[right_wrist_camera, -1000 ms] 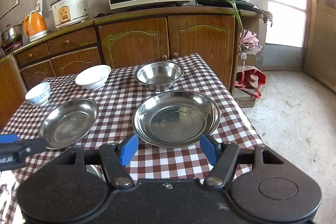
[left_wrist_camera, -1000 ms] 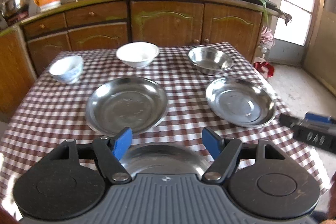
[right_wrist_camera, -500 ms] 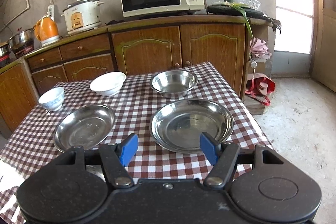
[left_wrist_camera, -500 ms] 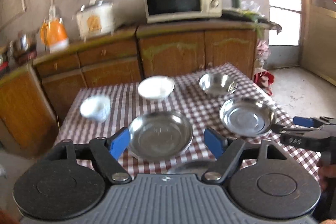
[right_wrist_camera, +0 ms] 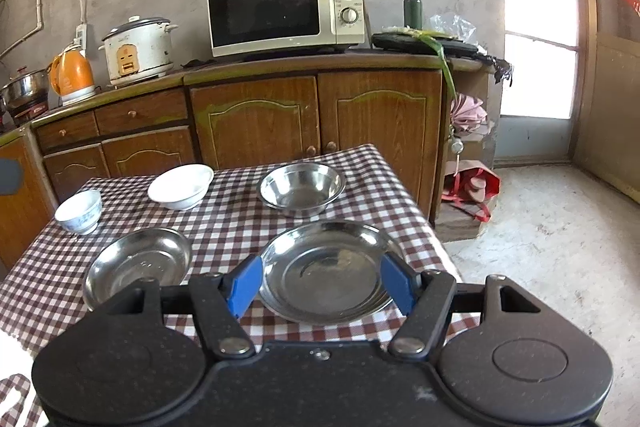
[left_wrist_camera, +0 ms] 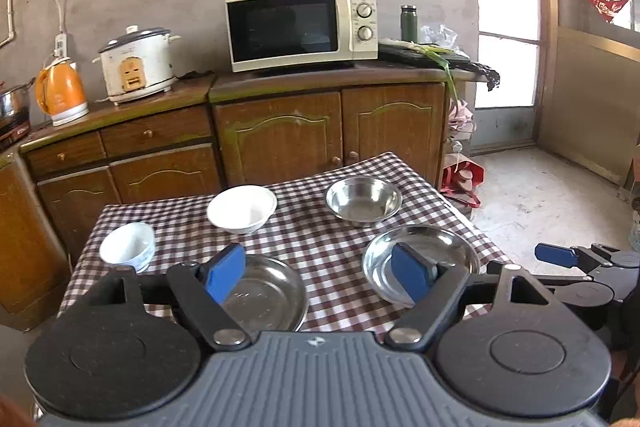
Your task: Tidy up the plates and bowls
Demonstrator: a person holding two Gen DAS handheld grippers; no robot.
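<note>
On the checked tablecloth (left_wrist_camera: pixel 320 235) stand a small blue-patterned bowl (left_wrist_camera: pixel 127 246), a white bowl (left_wrist_camera: pixel 242 207) and a steel bowl (left_wrist_camera: pixel 363 201) in a far row. Nearer lie two steel plates, one on the left (left_wrist_camera: pixel 266 297) and one on the right (left_wrist_camera: pixel 420 255). My left gripper (left_wrist_camera: pixel 316 267) hangs open and empty above the near table edge. My right gripper (right_wrist_camera: pixel 322 277) is also open and empty, above and short of the right steel plate (right_wrist_camera: pixel 324 283). The right gripper (left_wrist_camera: pixel 560 255) shows at the right of the left wrist view.
A wooden cabinet (left_wrist_camera: pixel 280 135) runs behind the table with a microwave (left_wrist_camera: pixel 300 27), a rice cooker (left_wrist_camera: pixel 136 65) and an orange kettle (left_wrist_camera: pixel 62 93). The table's right edge drops to a concrete floor with a red bag (right_wrist_camera: pixel 476 187).
Both grippers have risen and tipped up, the left one more. The table now sits lower in both views. A third steel plate under the left gripper has gone out of sight.
</note>
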